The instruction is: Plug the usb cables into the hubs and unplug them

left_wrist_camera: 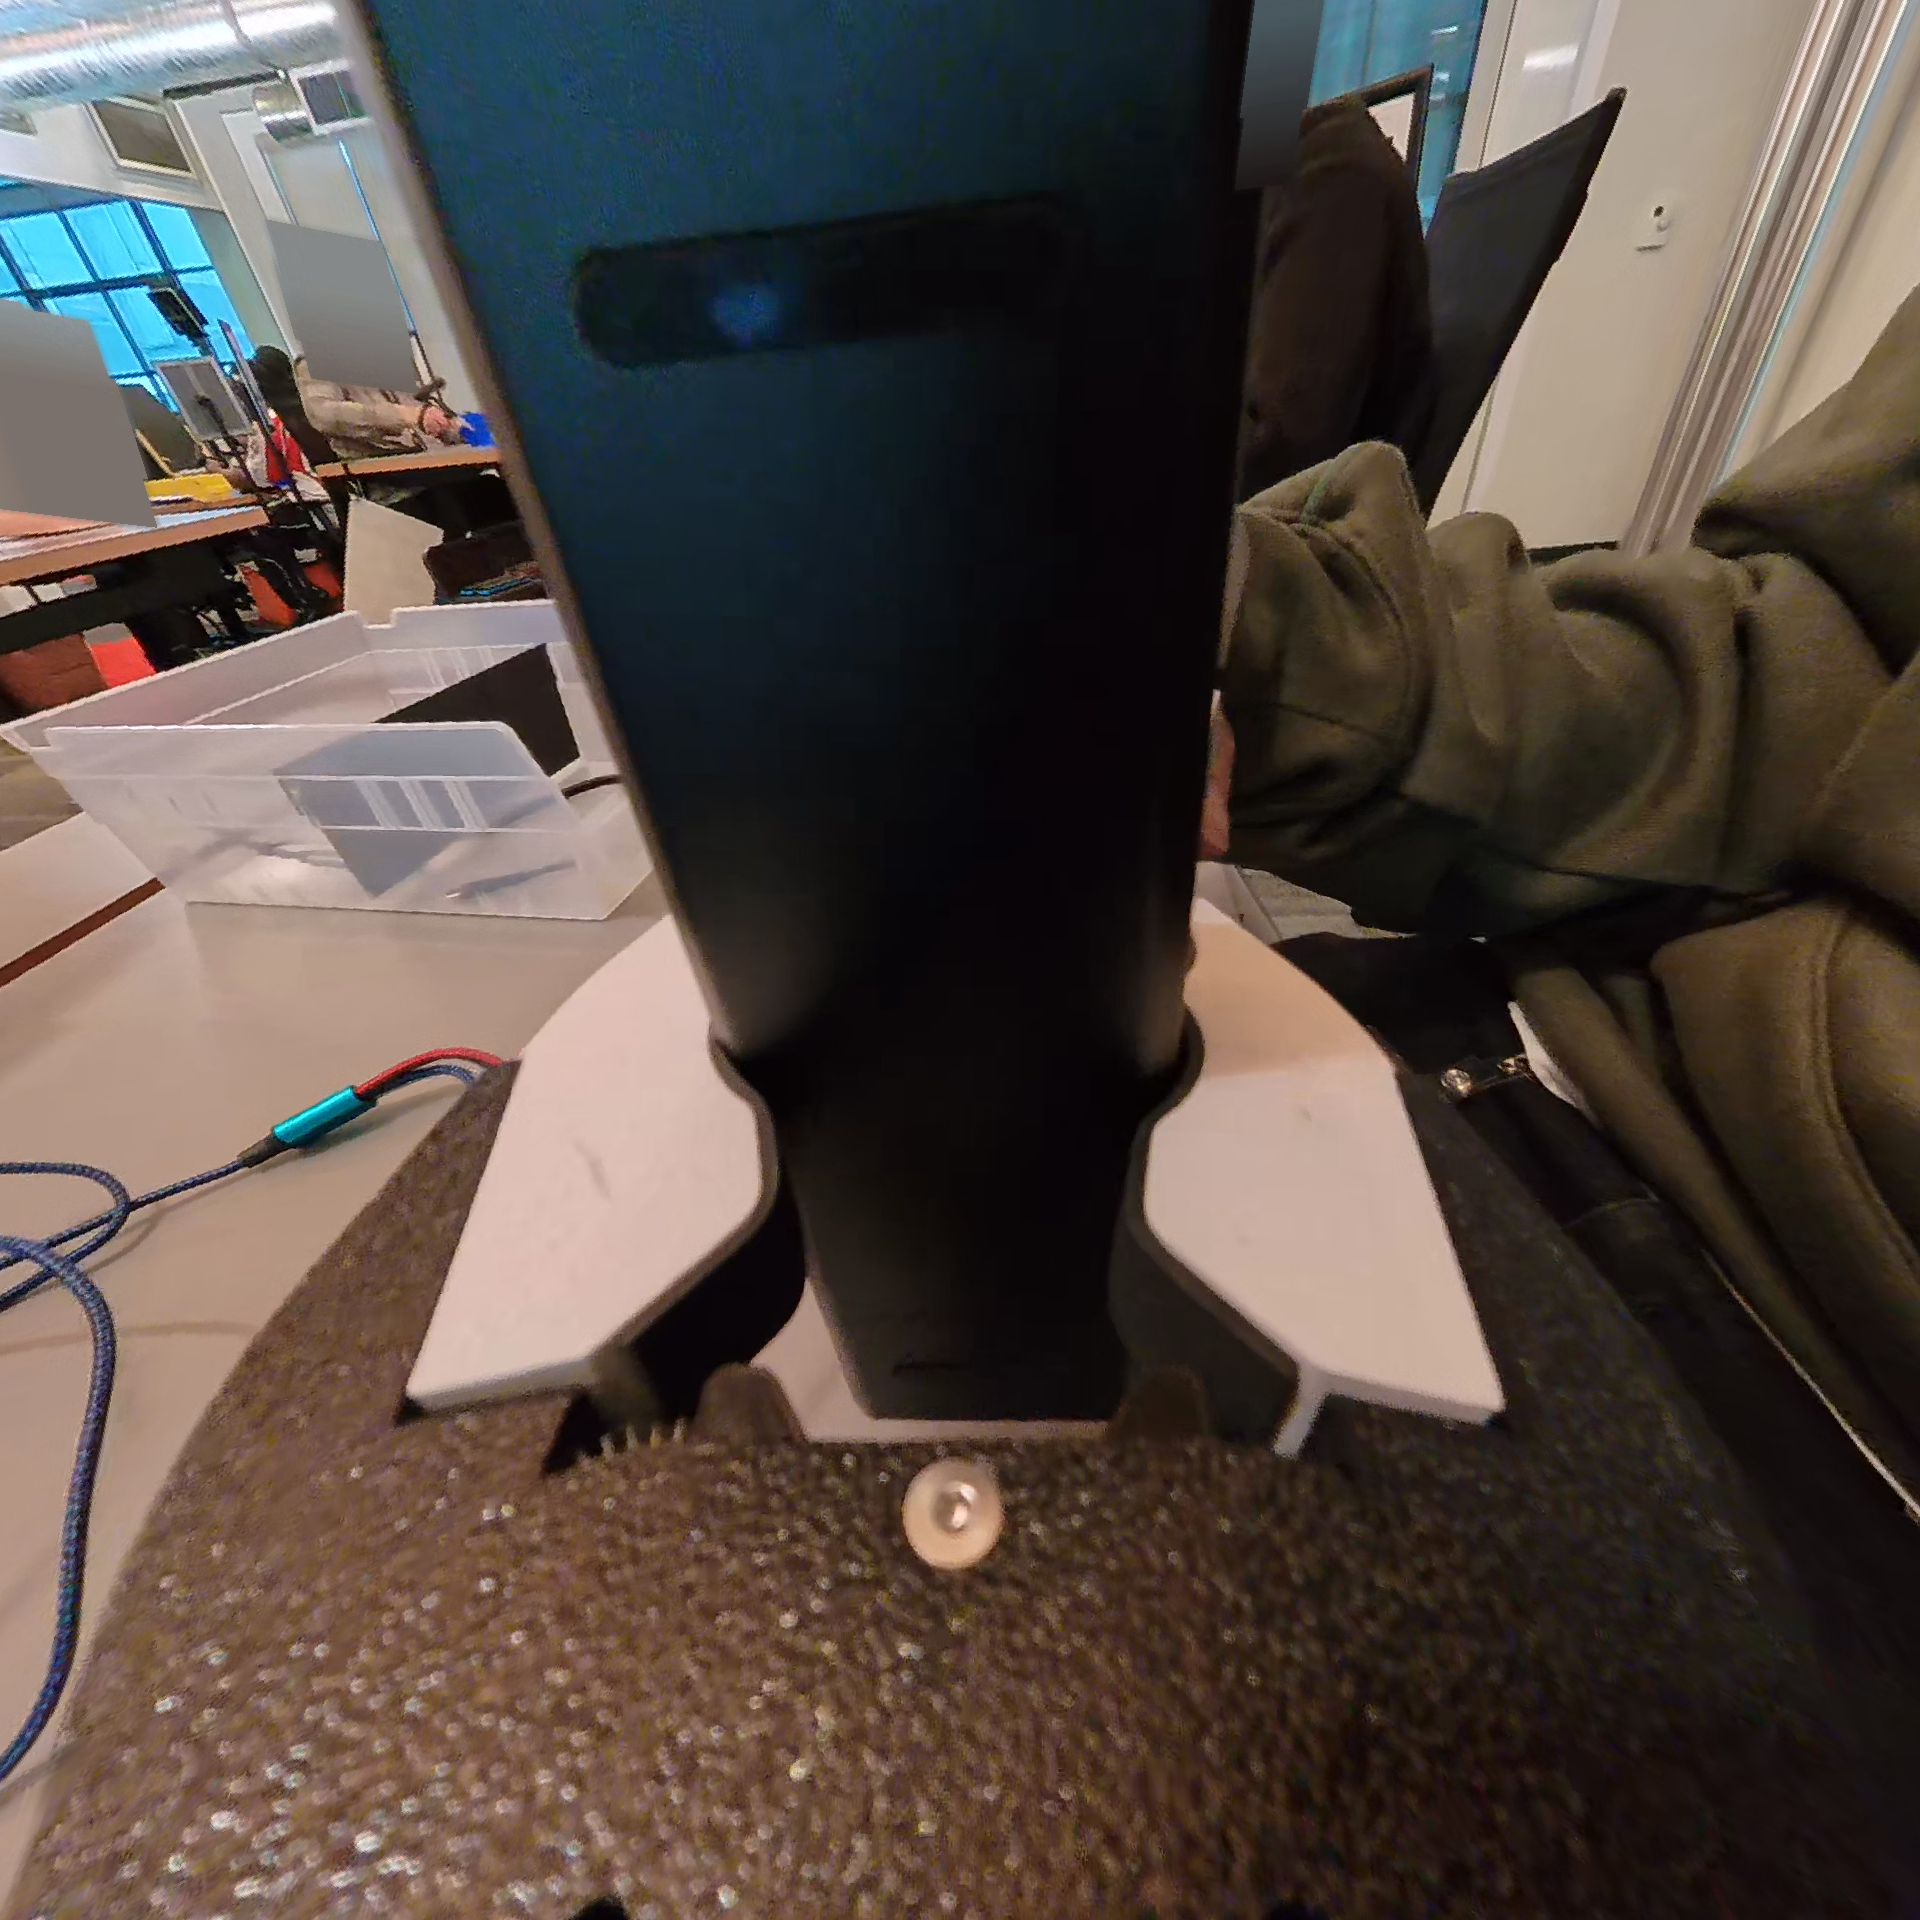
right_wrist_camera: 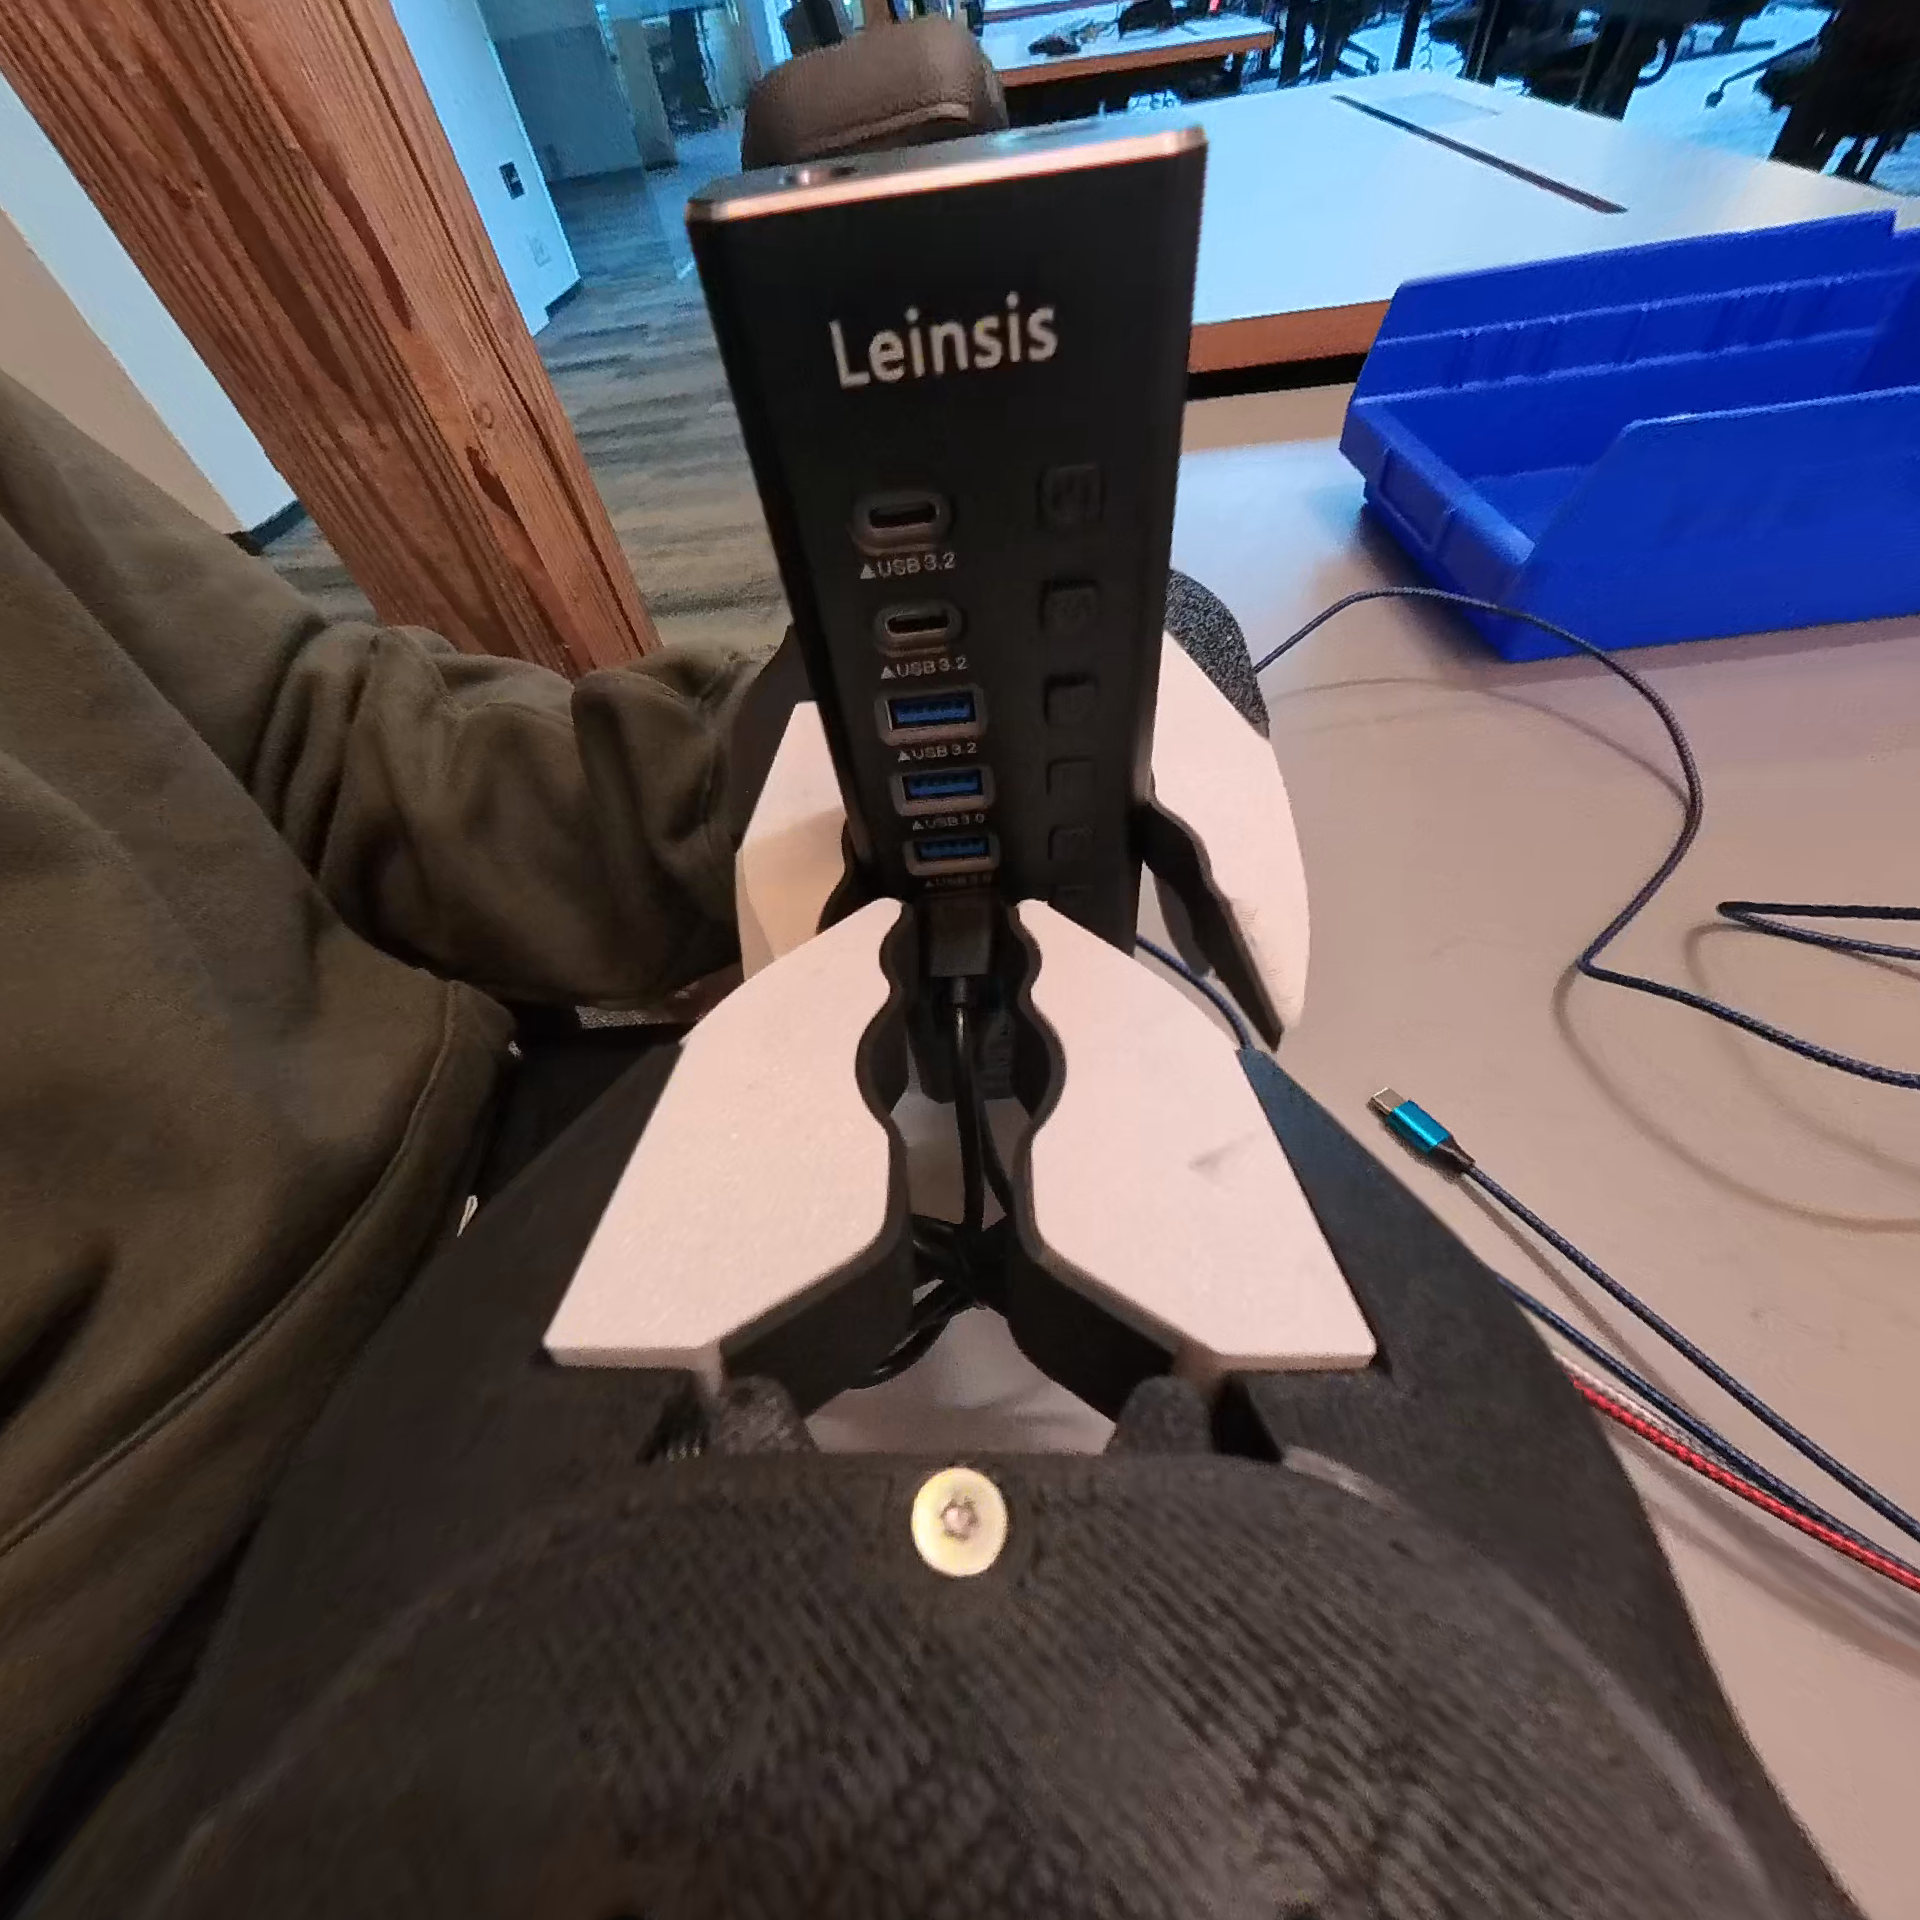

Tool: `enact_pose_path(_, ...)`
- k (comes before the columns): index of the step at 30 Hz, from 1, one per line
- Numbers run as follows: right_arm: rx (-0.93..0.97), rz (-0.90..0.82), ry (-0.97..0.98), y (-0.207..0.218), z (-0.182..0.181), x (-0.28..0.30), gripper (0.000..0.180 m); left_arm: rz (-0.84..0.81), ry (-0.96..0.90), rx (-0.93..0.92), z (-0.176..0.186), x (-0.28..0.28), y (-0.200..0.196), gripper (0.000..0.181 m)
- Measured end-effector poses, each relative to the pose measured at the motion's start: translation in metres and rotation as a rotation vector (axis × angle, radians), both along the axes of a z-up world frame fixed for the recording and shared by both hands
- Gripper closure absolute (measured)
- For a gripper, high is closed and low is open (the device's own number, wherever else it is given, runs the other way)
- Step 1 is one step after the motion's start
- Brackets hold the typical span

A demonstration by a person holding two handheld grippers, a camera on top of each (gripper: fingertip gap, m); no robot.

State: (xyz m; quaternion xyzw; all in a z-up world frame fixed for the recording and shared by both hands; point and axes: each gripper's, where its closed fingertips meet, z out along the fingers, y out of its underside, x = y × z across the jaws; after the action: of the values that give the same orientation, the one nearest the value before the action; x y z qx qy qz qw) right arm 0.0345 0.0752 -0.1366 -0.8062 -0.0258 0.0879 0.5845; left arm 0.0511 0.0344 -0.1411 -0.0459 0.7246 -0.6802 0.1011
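A black USB hub [left_wrist_camera: 831, 623] stands upright in my left gripper [left_wrist_camera: 956, 1039], which is shut on its lower body; this view faces the hub's back. In the right wrist view the hub's port face [right_wrist_camera: 935, 416] shows a column of ports, and the left gripper's white fingers [right_wrist_camera: 1231, 800] clamp its sides. My right gripper [right_wrist_camera: 951, 920] is shut on a black USB plug [right_wrist_camera: 951, 945] sitting at the hub's lowest port. The plug's black cable [right_wrist_camera: 971, 1122] runs back between my fingers.
A blue braided cable with a teal connector [right_wrist_camera: 1415, 1124] lies on the grey table [right_wrist_camera: 1455, 831], also in the left wrist view [left_wrist_camera: 317, 1122]. A blue bin [right_wrist_camera: 1662, 447] stands at right, a clear plastic bin [left_wrist_camera: 343, 810] at left. A person's olive sleeve [left_wrist_camera: 1507, 707] is close. Both grippers' tips are close together, under 4 cm apart.
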Motion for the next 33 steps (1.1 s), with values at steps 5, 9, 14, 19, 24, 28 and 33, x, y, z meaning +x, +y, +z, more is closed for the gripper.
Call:
enact_pose_path(5,-0.015,-0.017,0.012,0.003,0.002,0.002,0.164,0.016,-0.002,-0.02,0.002,0.003,0.004,0.108)
enact_pose_path(9,-0.123,0.009,-0.061,-0.001,0.0,0.002,0.164,0.021,-0.019,-0.031,0.003,0.003,0.001,0.108)
enact_pose_path(14,-0.407,-0.037,-0.231,-0.036,-0.018,0.023,0.165,0.047,0.0,-0.038,-0.003,0.009,0.01,0.109)
enact_pose_path(19,0.011,-0.244,-0.174,-0.09,0.071,0.058,0.166,0.255,0.003,-0.041,0.004,0.035,0.07,0.109)
enact_pose_path(24,0.269,-0.569,-0.312,-0.158,0.146,0.104,0.165,0.272,-0.002,-0.173,0.027,0.034,0.084,0.109)
enact_pose_path(28,0.238,-0.744,-0.324,-0.198,0.151,0.154,0.166,0.25,-0.005,-0.161,0.027,0.031,0.077,0.108)
enact_pose_path(33,0.032,-1.052,-0.065,-0.255,0.091,0.249,0.165,0.219,0.006,-0.138,0.022,0.029,0.064,0.108)
